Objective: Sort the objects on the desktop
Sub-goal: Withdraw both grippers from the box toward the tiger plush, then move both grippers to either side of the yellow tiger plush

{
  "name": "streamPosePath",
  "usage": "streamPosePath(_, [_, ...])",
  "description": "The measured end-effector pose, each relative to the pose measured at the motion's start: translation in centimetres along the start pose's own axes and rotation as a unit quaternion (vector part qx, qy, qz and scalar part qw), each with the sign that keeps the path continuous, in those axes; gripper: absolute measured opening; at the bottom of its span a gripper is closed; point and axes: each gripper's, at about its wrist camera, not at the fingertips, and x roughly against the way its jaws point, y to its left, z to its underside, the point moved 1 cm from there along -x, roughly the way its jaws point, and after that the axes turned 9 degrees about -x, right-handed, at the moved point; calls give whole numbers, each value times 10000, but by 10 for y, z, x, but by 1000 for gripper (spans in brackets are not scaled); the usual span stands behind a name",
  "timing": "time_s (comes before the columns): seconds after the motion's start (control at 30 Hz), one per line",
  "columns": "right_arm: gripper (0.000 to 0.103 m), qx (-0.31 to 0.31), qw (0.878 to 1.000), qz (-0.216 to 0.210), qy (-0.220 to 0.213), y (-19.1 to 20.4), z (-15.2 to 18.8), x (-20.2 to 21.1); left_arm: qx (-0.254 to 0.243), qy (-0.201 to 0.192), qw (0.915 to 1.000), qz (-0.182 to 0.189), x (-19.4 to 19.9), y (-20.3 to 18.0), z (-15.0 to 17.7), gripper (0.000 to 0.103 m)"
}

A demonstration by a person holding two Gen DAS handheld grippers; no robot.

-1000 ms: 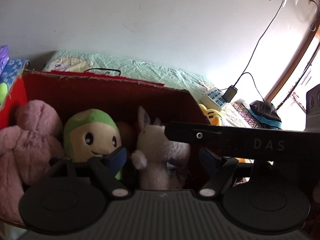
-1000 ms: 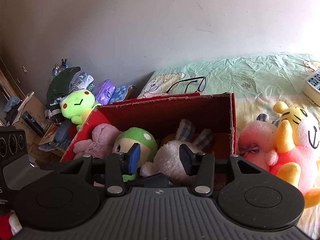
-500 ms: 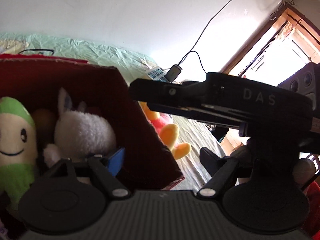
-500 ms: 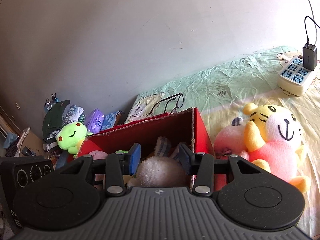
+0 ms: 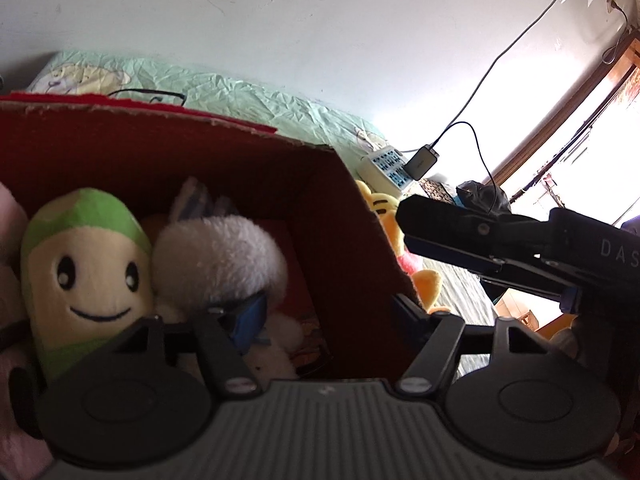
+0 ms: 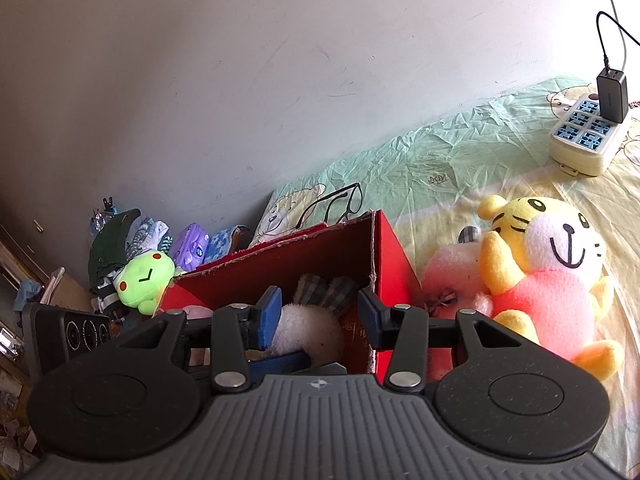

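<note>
A red cardboard box (image 5: pixel 168 168) holds a green and cream smiling plush (image 5: pixel 88 264), a white fluffy bunny (image 5: pixel 216 256) and a pink plush at the left edge. My left gripper (image 5: pixel 328 316) hovers over the box's right end. Its jaws are closing with the box's right wall between them, and no pad presses on it. In the right wrist view my right gripper (image 6: pixel 318 312) stands open above the bunny (image 6: pixel 308 328) at the same end of the box (image 6: pixel 396 256). A yellow tiger plush (image 6: pixel 552 280) and a pink plush (image 6: pixel 452 276) lie outside the box.
Glasses (image 6: pixel 340 208) lie behind the box on the green sheet. A power strip (image 6: pixel 588 136) with a charger sits at the far right. A green frog plush (image 6: pixel 144 280) and piled clothes lie left of the box. A wall runs close behind.
The left view swung right past the box's end, then back over the box, and its jaws narrowed. The right view rolled and shifted right, bringing the tiger plush fully into view.
</note>
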Motion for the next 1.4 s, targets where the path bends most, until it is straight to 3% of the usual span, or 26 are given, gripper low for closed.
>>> streamPosePath(0.07, [47, 3, 10000, -11, 42, 0, 1, -2, 14, 30, 10000, 20, -2, 0, 2, 73])
streamPosePath(0.2, [47, 31, 10000, -41, 47, -1, 1, 0, -96, 60, 9999, 24, -2, -8, 2, 85])
streamPosePath(0.5, [47, 50, 10000, -29, 53, -3, 6, 7, -326, 71, 9990, -291, 6, -24, -2, 88])
streamPosePath(0.67, [47, 59, 10000, -34, -69, -5, 9, 17, -466, -133, 9977, -464, 23, -35, -3, 89])
streamPosePath(0.97, [47, -314, 9995, -27, -24, -28, 21, 32, -871, -270, 9907, -1014, 41, -58, 6, 93])
streamPosePath(1.17, [47, -622, 9980, 28, -44, -51, 25, 44, -1322, -421, 9797, -1447, 43, -90, 9, 93])
streamPosePath(1.4, [47, -839, 9962, 214, -25, -87, 17, 66, -1592, -569, 9755, -1407, 30, -137, 5, 94])
